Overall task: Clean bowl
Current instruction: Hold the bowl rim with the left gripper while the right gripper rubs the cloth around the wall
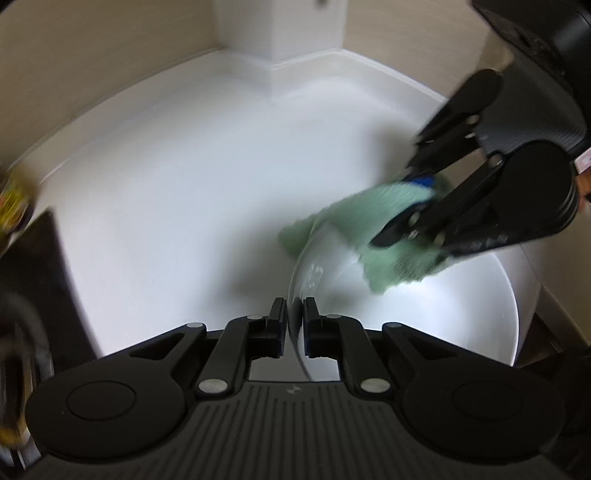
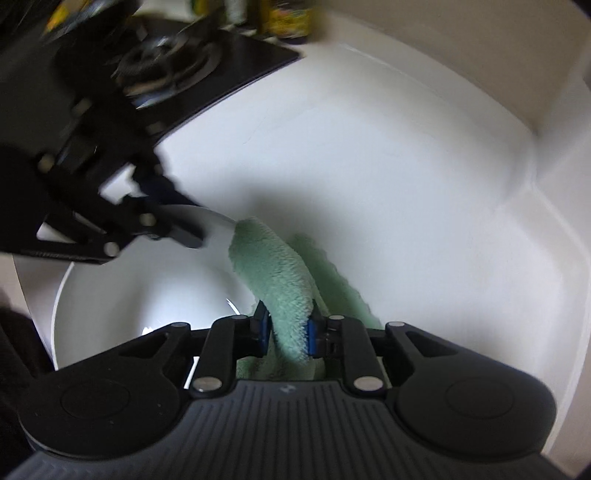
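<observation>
A white bowl point(image 1: 443, 302) sits tilted over the white counter. My left gripper point(image 1: 294, 314) is shut on the bowl's near rim, the thin edge running between its pads. A light green cloth point(image 1: 351, 229) drapes over the far rim of the bowl. My right gripper point(image 1: 417, 199) comes in from the upper right and is shut on that cloth. In the right wrist view the green cloth point(image 2: 280, 280) is pinched between the blue pads of the right gripper point(image 2: 288, 332) and lies across the bowl point(image 2: 140, 291), while the left gripper point(image 2: 177, 225) holds the rim at the left.
A white counter point(image 1: 184, 184) runs to a raised back edge and a white corner post point(image 1: 280, 33). A black stove top with a burner point(image 2: 173, 55) lies at the far left, with several colourful containers point(image 2: 288, 18) behind it.
</observation>
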`<state>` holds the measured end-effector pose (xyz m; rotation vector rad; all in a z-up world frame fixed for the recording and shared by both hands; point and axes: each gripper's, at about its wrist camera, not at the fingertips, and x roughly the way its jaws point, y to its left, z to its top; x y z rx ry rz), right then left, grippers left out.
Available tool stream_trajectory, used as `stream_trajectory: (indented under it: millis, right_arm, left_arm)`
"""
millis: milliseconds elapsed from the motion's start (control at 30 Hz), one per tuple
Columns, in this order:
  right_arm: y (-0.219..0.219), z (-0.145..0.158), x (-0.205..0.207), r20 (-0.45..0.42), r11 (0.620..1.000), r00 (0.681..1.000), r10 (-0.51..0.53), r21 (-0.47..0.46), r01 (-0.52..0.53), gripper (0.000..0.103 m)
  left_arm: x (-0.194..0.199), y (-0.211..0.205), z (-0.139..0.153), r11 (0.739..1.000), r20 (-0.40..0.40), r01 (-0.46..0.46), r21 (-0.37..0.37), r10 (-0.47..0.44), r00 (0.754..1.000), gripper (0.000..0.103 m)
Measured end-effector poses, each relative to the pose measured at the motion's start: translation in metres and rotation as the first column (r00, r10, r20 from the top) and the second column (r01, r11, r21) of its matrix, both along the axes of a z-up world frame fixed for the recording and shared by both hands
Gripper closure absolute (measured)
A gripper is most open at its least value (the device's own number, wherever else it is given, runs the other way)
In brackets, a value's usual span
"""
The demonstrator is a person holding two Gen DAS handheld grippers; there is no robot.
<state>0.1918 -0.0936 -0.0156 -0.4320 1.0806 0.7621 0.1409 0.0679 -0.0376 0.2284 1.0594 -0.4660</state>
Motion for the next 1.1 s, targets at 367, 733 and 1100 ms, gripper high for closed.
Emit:
stream_trajectory:
  millis: [367,733,1100]
  right_arm:
    - [-0.007,0.002,-0.023,-0.043,0.993,0.994,0.096,-0.058,-0.098,0.09]
    - [0.012,0.001,-0.019,0.026,0.989,0.994,0.111,-0.097,-0.108,0.09]
    - [0.031,0.001,-0.006,0.043,0.99,0.993,0.112,-0.085,-0.108,0.087]
  left_arm:
    - [-0.003,-0.008,0.009,0.988,0.014,0.14,0.065,-0.141,0.99,0.095]
    - [-0.006,-0.007,0.015,0.963,0.014,0.245,0.117,-0.248,0.969,0.093]
    - [-0.009,-0.006,0.011,0.977,0.03,0.183,0.106,-0.187,0.982,0.091]
